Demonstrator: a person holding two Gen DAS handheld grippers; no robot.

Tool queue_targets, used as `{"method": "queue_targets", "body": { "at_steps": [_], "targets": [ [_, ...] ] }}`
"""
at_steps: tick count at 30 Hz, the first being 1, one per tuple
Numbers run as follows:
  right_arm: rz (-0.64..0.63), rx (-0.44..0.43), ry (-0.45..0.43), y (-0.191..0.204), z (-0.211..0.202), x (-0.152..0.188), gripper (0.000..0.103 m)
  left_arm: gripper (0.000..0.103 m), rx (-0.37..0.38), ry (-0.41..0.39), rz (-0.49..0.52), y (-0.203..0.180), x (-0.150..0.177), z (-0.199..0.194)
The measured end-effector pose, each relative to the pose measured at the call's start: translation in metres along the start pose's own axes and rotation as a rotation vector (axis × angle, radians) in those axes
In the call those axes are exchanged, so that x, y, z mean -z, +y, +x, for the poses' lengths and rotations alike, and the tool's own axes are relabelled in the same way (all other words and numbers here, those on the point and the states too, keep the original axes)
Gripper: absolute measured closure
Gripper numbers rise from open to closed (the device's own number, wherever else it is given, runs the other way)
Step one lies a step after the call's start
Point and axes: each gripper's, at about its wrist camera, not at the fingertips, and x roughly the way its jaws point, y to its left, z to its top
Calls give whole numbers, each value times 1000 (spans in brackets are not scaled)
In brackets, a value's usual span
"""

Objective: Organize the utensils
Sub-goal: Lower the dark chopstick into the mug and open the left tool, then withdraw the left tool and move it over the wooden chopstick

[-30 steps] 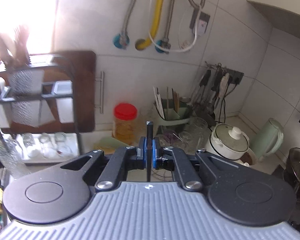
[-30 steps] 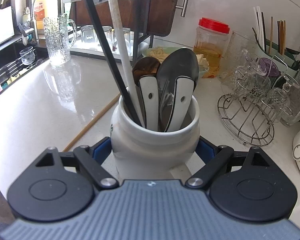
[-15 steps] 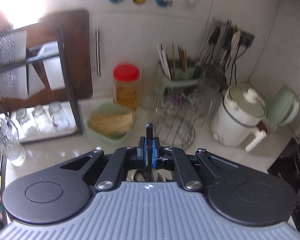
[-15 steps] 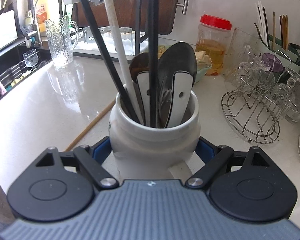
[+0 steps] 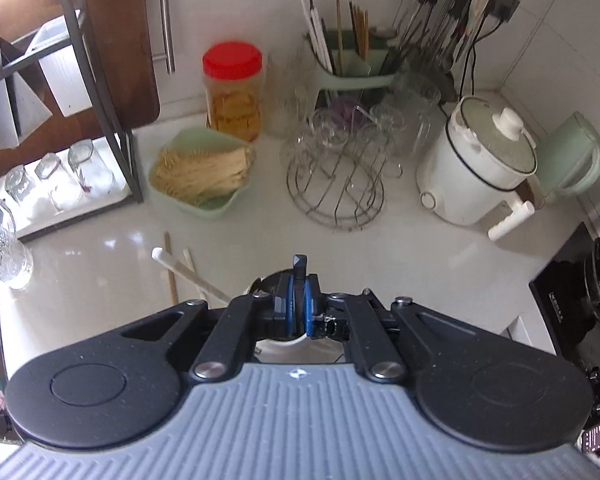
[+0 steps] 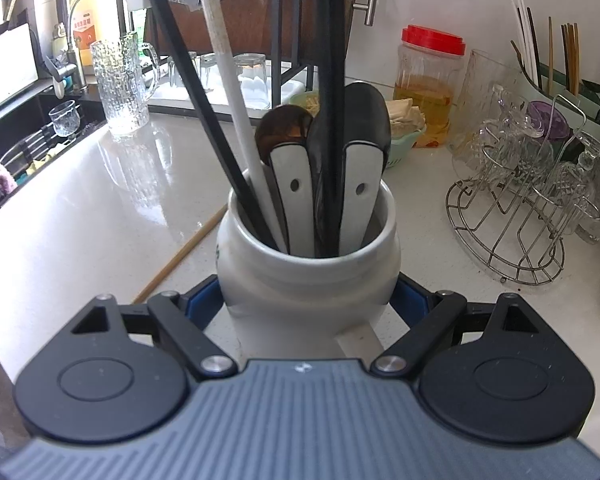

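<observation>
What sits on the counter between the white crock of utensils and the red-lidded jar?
In the right wrist view, a pale green basket of dried noodles lies between the white crock and the red-lidded jar.

We could read nothing. The orange-and-yellow bottle (image 6: 85, 36) far left by the sink carried red print on its label, too small to make out. The white jar (image 6: 308, 276) showed a dark mark at its left edge, mostly hidden. The black appliance (image 5: 556, 304) at right bore tiny, illegible lettering.
</observation>
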Motion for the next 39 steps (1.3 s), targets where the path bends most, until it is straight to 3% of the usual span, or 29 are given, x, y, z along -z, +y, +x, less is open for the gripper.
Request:
{"method": "queue_targets", "body": {
  "at_steps": [9, 14, 18, 22, 28, 39],
  "targets": [
    [11, 6, -1, 1, 1, -1, 12, 96, -4, 68, -25, 7, -4, 6],
    [13, 14, -3, 3, 1, -1, 12, 94, -9, 45, -61, 17, 1, 2],
    [14, 17, -4, 3, 1, 0, 12, 60, -20, 3, -90, 23, 9, -12],
    [21, 16, -8, 2, 1, 0, 12, 44, -41, -53, -103, 28, 17, -32],
    [33, 25, -5, 2, 1, -1, 12, 32, -95, -139, -100, 37, 31, -60],
    [52, 33, 15, 2, 2, -3, 13, 22, -188, -232, -148, 78, 66, -84]
  ]
}}
